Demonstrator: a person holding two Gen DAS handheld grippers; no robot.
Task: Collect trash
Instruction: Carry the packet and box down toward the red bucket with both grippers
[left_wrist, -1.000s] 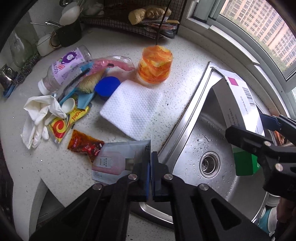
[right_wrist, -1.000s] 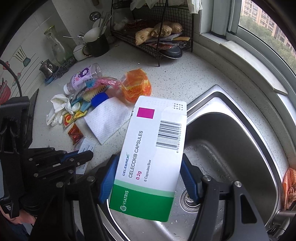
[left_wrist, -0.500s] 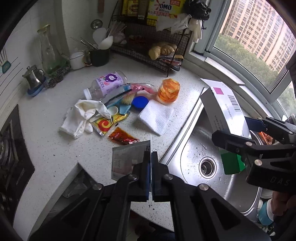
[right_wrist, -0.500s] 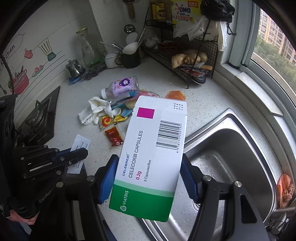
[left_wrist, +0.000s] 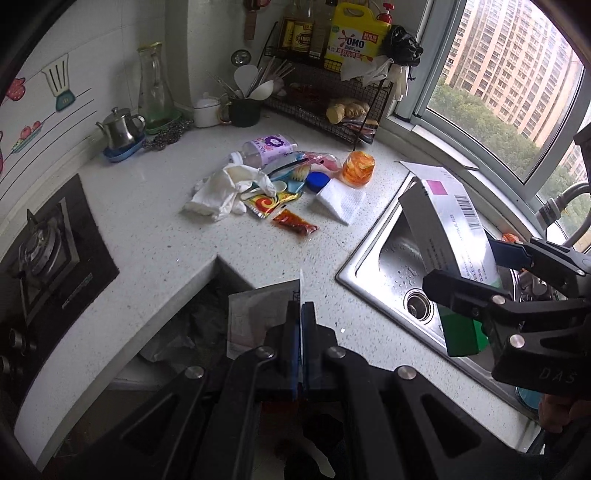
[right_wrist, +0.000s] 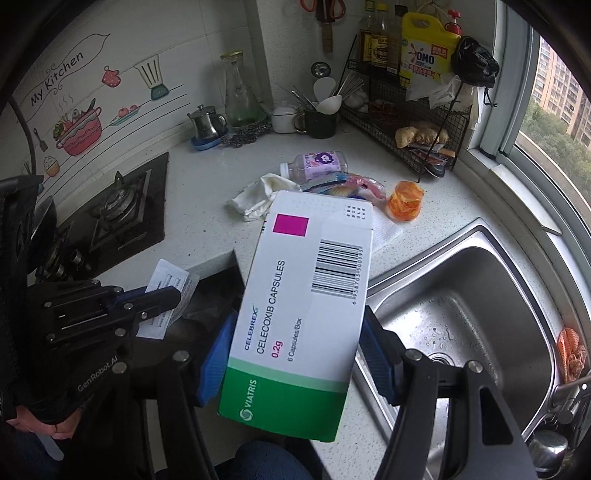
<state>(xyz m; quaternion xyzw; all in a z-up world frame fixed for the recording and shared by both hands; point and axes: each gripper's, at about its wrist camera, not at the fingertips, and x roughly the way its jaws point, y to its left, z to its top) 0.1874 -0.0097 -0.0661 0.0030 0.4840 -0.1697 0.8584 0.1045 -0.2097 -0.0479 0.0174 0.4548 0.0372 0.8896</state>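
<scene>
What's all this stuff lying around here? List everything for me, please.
Medicine box: 1, white and green, held over the sink edge.
Flat sachet: 1, pale, held at the counter's edge.
Glove: 1, white, on the counter.
Plastic bottle: 1, purple label, lying down.
Orange wrapper: 1, near the sink.
White cloth: 1, on the counter.
Red sauce packet: 1, on the counter.
Sink: 1, steel.
Left gripper: shut on sachet.
Right gripper: shut on box.
</scene>
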